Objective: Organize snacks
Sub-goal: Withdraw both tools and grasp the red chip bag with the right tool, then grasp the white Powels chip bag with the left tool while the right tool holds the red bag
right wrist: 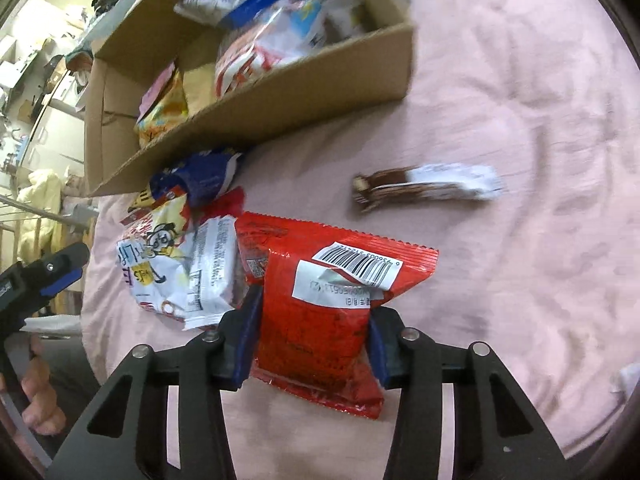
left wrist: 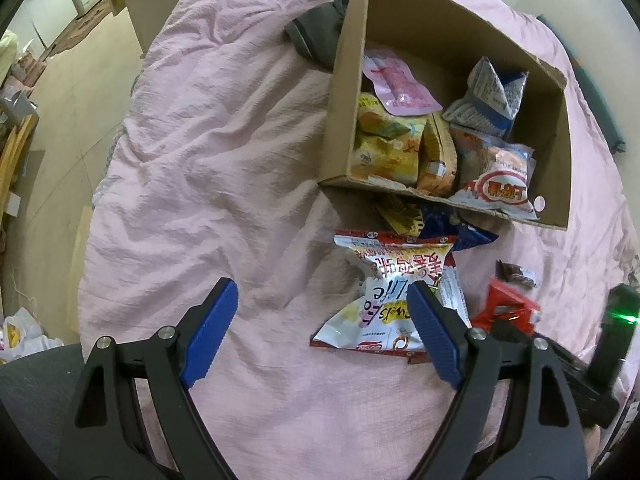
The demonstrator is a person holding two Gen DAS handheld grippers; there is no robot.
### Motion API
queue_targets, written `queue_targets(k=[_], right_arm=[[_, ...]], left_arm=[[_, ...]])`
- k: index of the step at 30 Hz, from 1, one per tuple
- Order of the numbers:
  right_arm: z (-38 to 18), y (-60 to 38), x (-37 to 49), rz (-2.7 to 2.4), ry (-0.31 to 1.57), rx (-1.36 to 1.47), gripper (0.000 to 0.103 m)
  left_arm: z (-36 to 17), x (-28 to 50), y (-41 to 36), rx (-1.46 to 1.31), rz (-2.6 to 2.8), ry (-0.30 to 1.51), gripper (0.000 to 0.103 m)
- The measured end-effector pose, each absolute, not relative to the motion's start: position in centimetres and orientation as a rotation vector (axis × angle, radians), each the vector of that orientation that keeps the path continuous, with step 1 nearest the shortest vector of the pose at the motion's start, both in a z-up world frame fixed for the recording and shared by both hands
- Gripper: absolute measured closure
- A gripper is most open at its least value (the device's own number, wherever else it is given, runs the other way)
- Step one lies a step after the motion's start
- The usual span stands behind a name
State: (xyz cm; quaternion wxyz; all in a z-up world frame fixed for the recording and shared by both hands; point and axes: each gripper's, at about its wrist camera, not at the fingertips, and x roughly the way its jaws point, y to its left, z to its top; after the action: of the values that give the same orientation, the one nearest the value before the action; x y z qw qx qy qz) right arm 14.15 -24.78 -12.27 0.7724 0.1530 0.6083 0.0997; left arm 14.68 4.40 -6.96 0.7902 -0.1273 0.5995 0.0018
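Red packet gripped over the bed

The right claw point(right wrist: 312, 344) pinches the red snack packet point(right wrist: 320, 320), long axis along its fingers, barcode end outward; the left claw point(left wrist: 320, 336) gapes, holding nothing.

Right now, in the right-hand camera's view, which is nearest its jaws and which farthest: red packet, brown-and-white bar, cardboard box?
1. Red packet: between the jaws, pinched.
2. Brown-and-white bar: beyond, upper right, on the pink sheet.
3. Cardboard box: farthest, top left.

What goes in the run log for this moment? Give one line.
right gripper: shut on red snack bag | left gripper: open, empty | cardboard box: part filled | brown bar: on sheet
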Motion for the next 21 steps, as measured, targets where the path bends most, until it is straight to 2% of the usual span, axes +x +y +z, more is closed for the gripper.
queue_targets(k=[3,7,21], right_arm=[[-10.8,-26.1,13.1,0.183,1.250,0.297,0.056],[-9.2,-28.0,12.4,0.204,1.167,0.393,0.056],[-8.6,-28.5,13.0,0.242,1.152,0.447,0.056]], left_arm=[[-7.6,14.8,3.6,-0.248,-0.004,1.301,0.019],[-8.8,15.1,1.8,-0.234,-0.043,1.321,0.019],[-12.1,15.9,-3.3,-0.089,-0.105,1.369,0.019]])
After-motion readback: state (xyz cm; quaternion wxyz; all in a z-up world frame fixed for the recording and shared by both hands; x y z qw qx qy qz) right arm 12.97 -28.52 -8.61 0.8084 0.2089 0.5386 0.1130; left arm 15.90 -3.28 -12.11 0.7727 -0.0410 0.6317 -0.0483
